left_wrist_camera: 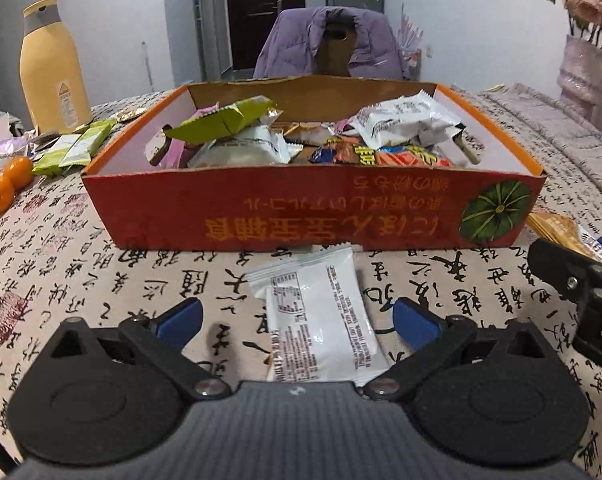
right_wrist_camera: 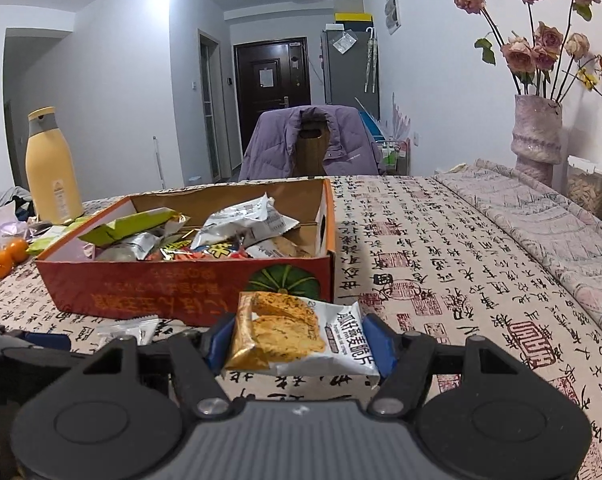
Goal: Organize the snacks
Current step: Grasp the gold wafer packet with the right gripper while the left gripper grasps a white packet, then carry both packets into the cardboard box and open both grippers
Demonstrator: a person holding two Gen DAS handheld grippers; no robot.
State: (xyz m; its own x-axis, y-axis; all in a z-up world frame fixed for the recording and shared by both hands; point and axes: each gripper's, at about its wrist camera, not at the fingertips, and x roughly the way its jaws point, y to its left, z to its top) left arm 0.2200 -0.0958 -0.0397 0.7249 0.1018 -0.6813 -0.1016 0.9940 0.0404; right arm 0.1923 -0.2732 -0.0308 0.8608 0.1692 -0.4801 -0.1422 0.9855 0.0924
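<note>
A red cardboard box [left_wrist_camera: 261,208] [right_wrist_camera: 149,288] holding several snack packets stands on the calligraphy-print tablecloth. Just in front of it lies a white snack packet [left_wrist_camera: 321,312] [right_wrist_camera: 131,330], flat on the cloth. My left gripper [left_wrist_camera: 297,316] hovers over it, open, with a blue pad on each side and neither touching the packet. My right gripper [right_wrist_camera: 299,344] is shut on a white and gold cracker packet [right_wrist_camera: 285,332] [left_wrist_camera: 557,228], held above the cloth near the box's front right corner. The right gripper [left_wrist_camera: 581,280] also shows at the right edge of the left wrist view.
A yellow bottle [left_wrist_camera: 51,68] [right_wrist_camera: 53,168], green packets [left_wrist_camera: 77,148] and oranges [left_wrist_camera: 5,188] [right_wrist_camera: 5,258] sit left of the box. A vase of dried roses [right_wrist_camera: 537,136] [left_wrist_camera: 583,68] stands at the far right. A chair with a purple jacket [right_wrist_camera: 313,144] is behind the table.
</note>
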